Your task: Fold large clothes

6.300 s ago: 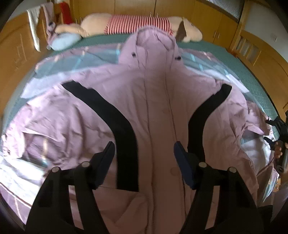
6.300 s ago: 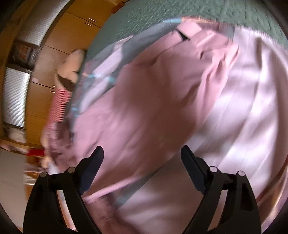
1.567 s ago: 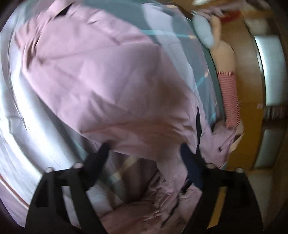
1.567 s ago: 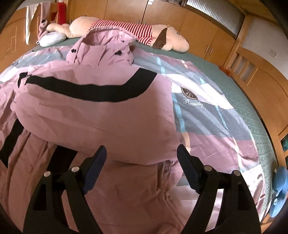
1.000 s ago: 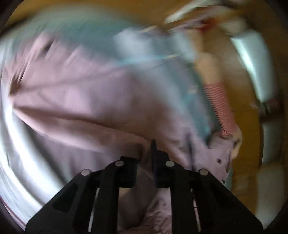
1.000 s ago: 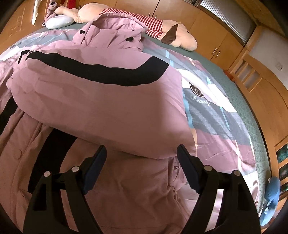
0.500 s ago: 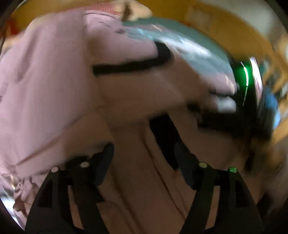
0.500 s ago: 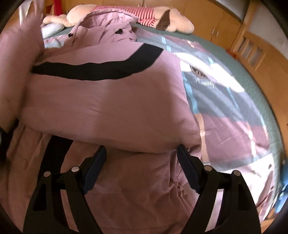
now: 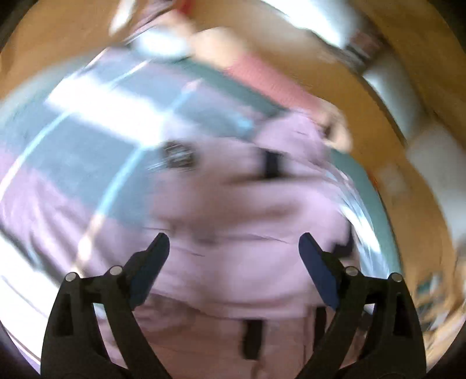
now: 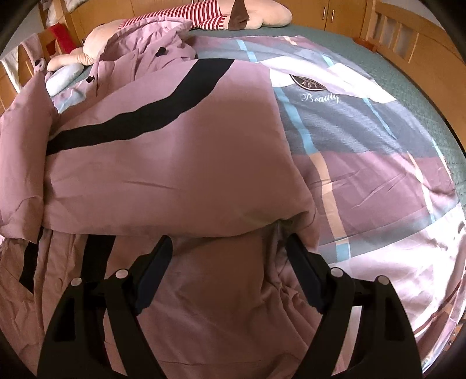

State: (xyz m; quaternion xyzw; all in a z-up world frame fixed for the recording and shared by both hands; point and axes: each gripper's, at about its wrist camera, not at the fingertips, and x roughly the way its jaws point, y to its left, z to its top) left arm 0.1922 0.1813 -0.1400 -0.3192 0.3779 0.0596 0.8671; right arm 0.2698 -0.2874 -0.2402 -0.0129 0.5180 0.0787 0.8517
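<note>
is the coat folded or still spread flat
Partly folded. In the right wrist view one side of the coat, with its black stripe, lies doubled over the body; the hem below stays flat.

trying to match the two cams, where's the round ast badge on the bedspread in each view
Left wrist: the round badge sits left of centre, blurred, at the pink coat's edge.
Right wrist: the badge sits upper right, on the bedspread, right of the coat.
Shared landmark: the striped plush toy at the bed's far end.
</note>
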